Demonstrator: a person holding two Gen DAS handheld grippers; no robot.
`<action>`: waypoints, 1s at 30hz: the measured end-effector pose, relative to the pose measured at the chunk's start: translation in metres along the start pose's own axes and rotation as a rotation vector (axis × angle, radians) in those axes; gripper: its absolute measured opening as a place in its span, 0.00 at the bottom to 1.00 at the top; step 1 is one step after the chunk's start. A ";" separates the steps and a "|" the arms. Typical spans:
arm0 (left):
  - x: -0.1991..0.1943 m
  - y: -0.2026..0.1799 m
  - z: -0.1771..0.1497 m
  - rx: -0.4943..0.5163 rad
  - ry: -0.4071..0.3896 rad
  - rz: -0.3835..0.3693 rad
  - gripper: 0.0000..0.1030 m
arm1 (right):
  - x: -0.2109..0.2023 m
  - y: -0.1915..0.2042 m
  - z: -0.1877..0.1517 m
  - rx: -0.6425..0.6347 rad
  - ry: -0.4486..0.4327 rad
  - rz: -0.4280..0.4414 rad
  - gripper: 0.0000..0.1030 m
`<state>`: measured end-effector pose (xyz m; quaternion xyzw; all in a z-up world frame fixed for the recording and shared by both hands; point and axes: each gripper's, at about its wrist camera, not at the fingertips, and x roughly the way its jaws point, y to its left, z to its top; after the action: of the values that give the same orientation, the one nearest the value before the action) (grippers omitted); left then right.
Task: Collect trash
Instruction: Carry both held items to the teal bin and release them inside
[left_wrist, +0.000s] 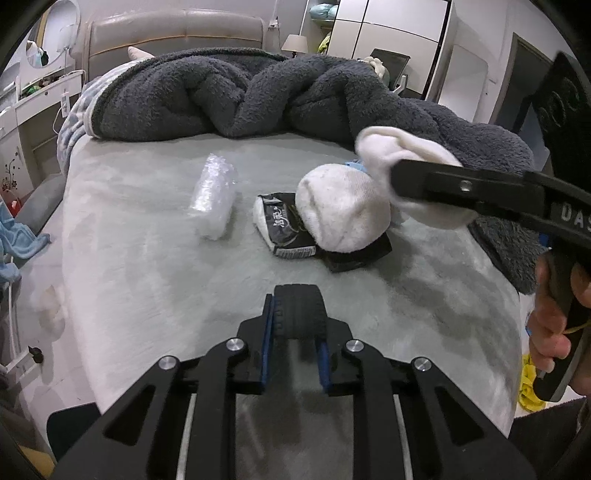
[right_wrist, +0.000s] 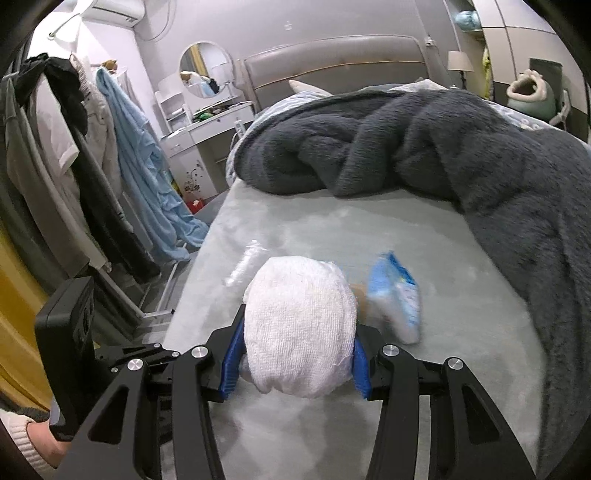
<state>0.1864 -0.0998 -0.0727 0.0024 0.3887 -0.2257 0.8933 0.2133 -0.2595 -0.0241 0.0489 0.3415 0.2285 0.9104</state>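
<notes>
My right gripper (right_wrist: 297, 354) is shut on a rolled white sock (right_wrist: 299, 325) and holds it just above the bed; it also shows in the left wrist view (left_wrist: 347, 206), with the gripper (left_wrist: 402, 181) reaching in from the right. My left gripper (left_wrist: 297, 321) is shut on a small black ribbed wheel-like piece (left_wrist: 301, 310), low over the bed's near part. On the bed lie a black-and-white tissue pack (left_wrist: 280, 229), a clear crumpled plastic wrap (left_wrist: 212, 195) and a blue-and-white packet (right_wrist: 397, 295). A black flat item (left_wrist: 358, 254) lies under the sock.
A dark grey fleece blanket (left_wrist: 229, 96) is heaped across the back and right of the grey bed sheet (left_wrist: 147, 280). Clothes hang on a rack (right_wrist: 92, 166) left of the bed. A white dresser with a round mirror (right_wrist: 205, 70) stands by the headboard.
</notes>
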 end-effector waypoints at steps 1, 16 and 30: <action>-0.003 0.002 0.000 0.000 -0.003 -0.001 0.21 | 0.002 0.004 0.001 -0.003 0.002 0.003 0.48; -0.042 0.057 -0.022 -0.034 0.028 0.063 0.21 | 0.036 0.071 0.008 -0.053 0.027 0.070 0.48; -0.068 0.128 -0.064 -0.102 0.115 0.143 0.21 | 0.076 0.152 0.003 -0.139 0.100 0.133 0.48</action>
<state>0.1532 0.0535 -0.0920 -0.0021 0.4493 -0.1407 0.8822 0.2075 -0.0894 -0.0303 -0.0033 0.3660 0.3138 0.8761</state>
